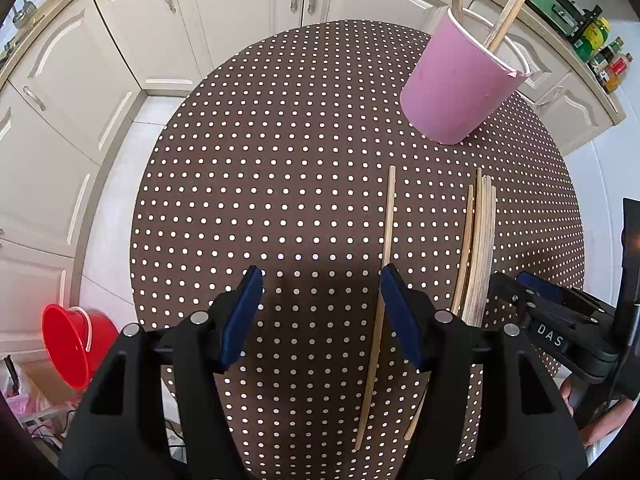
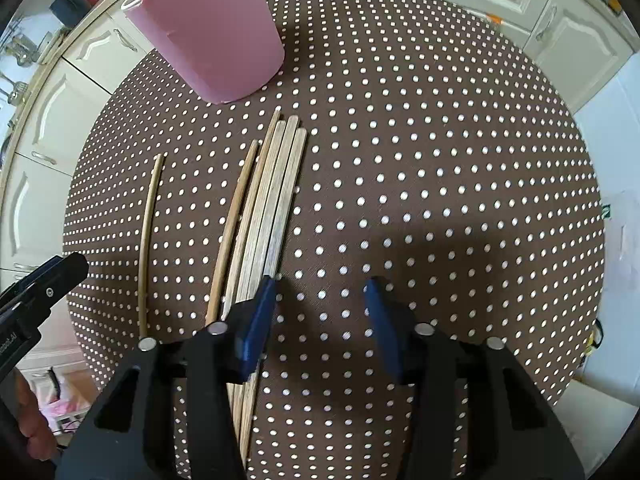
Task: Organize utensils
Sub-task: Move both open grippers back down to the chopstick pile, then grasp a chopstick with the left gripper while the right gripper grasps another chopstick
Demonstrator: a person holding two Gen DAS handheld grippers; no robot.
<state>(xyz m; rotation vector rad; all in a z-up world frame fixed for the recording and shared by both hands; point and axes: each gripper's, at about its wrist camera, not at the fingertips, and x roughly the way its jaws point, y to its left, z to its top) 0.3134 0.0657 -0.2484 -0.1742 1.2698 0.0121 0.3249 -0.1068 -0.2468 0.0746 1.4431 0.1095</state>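
A pink cup stands at the far side of the brown dotted tablecloth with chopsticks upright in it. My left gripper is open above the cloth. A single chopstick lies flat and runs just inside its right finger. A bundle of several chopsticks lies to the right of it. My right gripper is open, with only bare cloth between the pads. Its left finger sits over the bundle's right edge. The right gripper also shows in the left wrist view.
The round table's edge curves close on all sides. Cream cabinets ring it. A red bucket sits on the floor to the left, and bottles stand on the counter at the far right. A hand holds the left gripper.
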